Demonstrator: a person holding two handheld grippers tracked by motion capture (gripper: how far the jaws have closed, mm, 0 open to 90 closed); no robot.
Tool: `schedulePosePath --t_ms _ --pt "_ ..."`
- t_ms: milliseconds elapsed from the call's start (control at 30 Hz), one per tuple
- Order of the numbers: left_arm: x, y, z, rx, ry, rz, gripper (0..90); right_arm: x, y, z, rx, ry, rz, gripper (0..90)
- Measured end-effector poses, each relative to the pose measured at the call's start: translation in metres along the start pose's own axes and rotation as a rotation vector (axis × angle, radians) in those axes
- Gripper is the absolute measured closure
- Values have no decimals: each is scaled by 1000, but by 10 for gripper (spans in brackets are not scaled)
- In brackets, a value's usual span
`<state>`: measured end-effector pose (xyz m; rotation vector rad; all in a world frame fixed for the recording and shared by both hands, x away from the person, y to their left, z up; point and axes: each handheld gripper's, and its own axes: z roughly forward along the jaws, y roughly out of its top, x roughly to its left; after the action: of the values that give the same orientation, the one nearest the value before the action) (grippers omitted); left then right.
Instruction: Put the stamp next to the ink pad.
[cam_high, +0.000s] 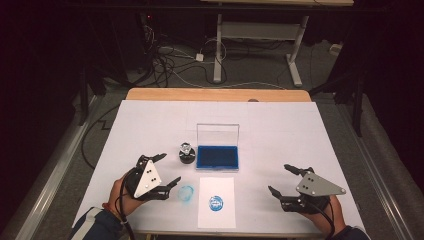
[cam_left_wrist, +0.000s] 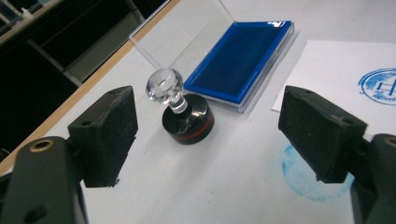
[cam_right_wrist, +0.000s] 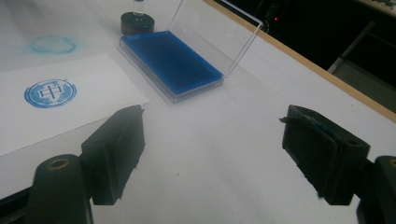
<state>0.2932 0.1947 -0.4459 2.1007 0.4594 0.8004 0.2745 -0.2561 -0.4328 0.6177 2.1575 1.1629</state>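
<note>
A round black stamp (cam_high: 186, 153) (cam_left_wrist: 184, 114) (cam_right_wrist: 137, 22) with a clear knob stands upright on the white table cover, just left of an open blue ink pad (cam_high: 217, 156) (cam_left_wrist: 242, 56) (cam_right_wrist: 170, 61) whose clear lid stands up behind it. In front of the pad lies a white paper sheet (cam_high: 216, 202) (cam_left_wrist: 338, 70) (cam_right_wrist: 60, 112) bearing a round blue stamp print (cam_high: 216, 203) (cam_right_wrist: 49, 92). My left gripper (cam_high: 166, 172) (cam_left_wrist: 217, 140) is open, empty, a short way in front of the stamp. My right gripper (cam_high: 283, 179) (cam_right_wrist: 224, 154) is open and empty at the right of the sheet.
A faint blue ring mark (cam_high: 186, 193) (cam_left_wrist: 308, 175) (cam_right_wrist: 53, 45) stains the table cover left of the sheet. The wooden table edge (cam_high: 217, 94) runs along the far side. Beyond it, cables (cam_high: 167, 62) and a desk frame (cam_high: 260, 35) stand on the floor.
</note>
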Motion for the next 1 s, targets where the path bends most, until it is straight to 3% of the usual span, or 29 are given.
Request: schedulePosePath --t_ms 167,233,333,533,633,900,1000 --pt "-1 -9 -3 10 1 -9 189 1 0 0 6 0 -6 207" --pt "0 -13 -3 10 -14 -37 189 1 -1 0 5 -2 -4 206" --pt "0 -21 -2 35 -16 -34 188 2 -3 -1 11 -5 -2 206" --pt "-3 -36 0 80 -36 -67 189 2 -5 -2 14 -5 2 206" --pt "-3 -38 -1 71 -39 -94 189 3 -5 -2 14 -2 3 206" --pt "-11 -35 1 70 -55 -71 189 8 -4 -2 16 -4 -13 200" --pt "-11 -36 -2 61 -56 -83 189 10 -2 -3 12 -12 -17 200"
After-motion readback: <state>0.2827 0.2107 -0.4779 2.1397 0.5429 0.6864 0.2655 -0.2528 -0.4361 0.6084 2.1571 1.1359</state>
